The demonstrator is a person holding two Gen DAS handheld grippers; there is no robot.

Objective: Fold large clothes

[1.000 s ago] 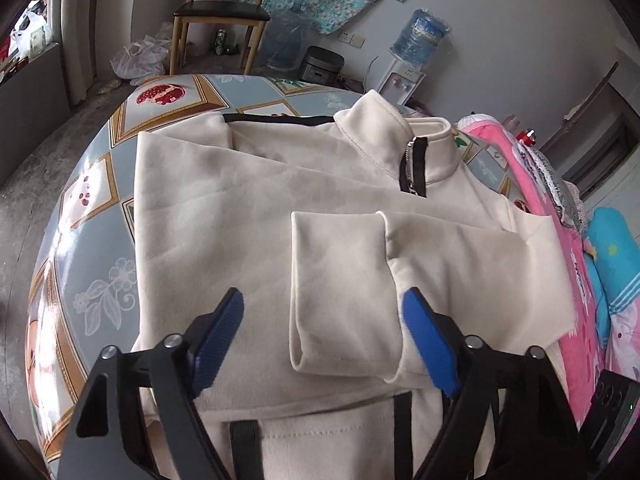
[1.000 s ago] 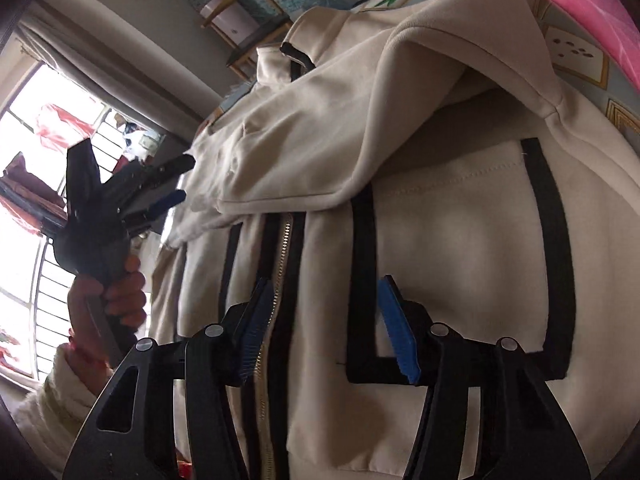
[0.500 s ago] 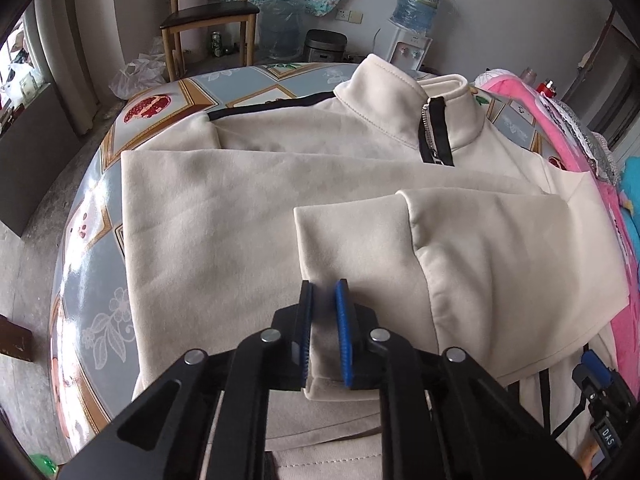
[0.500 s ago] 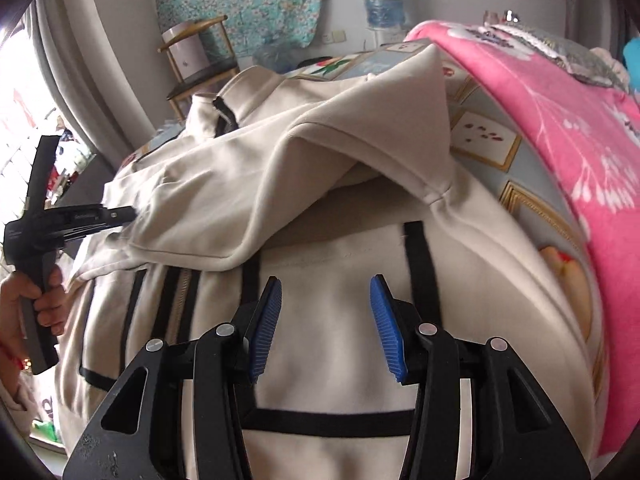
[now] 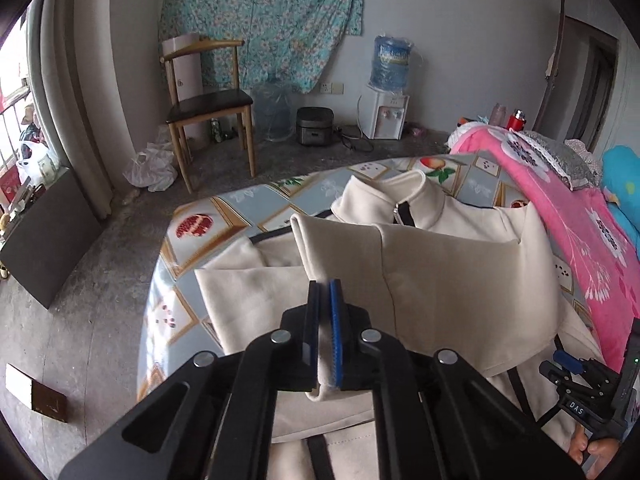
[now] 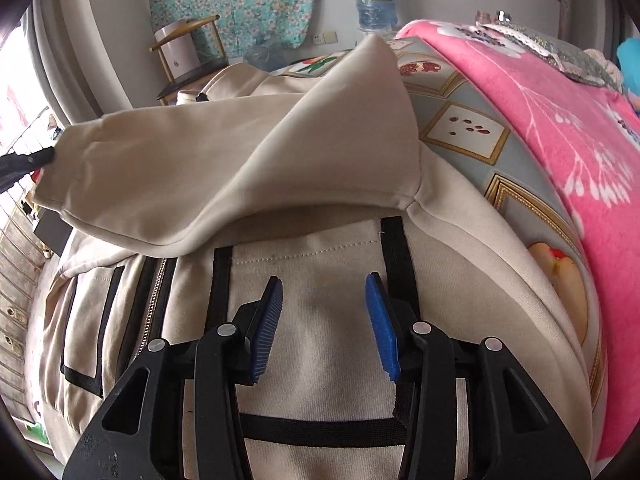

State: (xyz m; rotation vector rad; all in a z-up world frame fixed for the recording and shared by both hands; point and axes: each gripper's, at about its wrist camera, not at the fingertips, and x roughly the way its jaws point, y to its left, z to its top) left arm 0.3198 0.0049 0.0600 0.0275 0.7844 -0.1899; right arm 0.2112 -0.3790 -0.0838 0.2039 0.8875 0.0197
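A cream zip jacket (image 5: pixel 460 280) with black trim lies front up on a table with a patterned cloth (image 5: pixel 208 232). My left gripper (image 5: pixel 325 292) is shut on the cuff of its sleeve (image 5: pixel 340 248) and holds the sleeve raised above the jacket body. In the right wrist view the lifted sleeve (image 6: pixel 240 160) stretches left to the left gripper (image 6: pixel 24 162). My right gripper (image 6: pixel 324 300) is open and empty, just above the jacket's black-edged pocket (image 6: pixel 320 264); it also shows in the left wrist view (image 5: pixel 580 376).
A pink flowered blanket (image 6: pixel 560 100) lies along the table's right side. A wooden chair (image 5: pixel 208 100), a water dispenser (image 5: pixel 388 92) and a rice cooker (image 5: pixel 314 124) stand by the far wall. The table's left edge drops to bare floor (image 5: pixel 80 300).
My left gripper closed on the sleeve cuff and lifted the sleeve up off the jacket. My right gripper shifted right over the pocket and stayed open.
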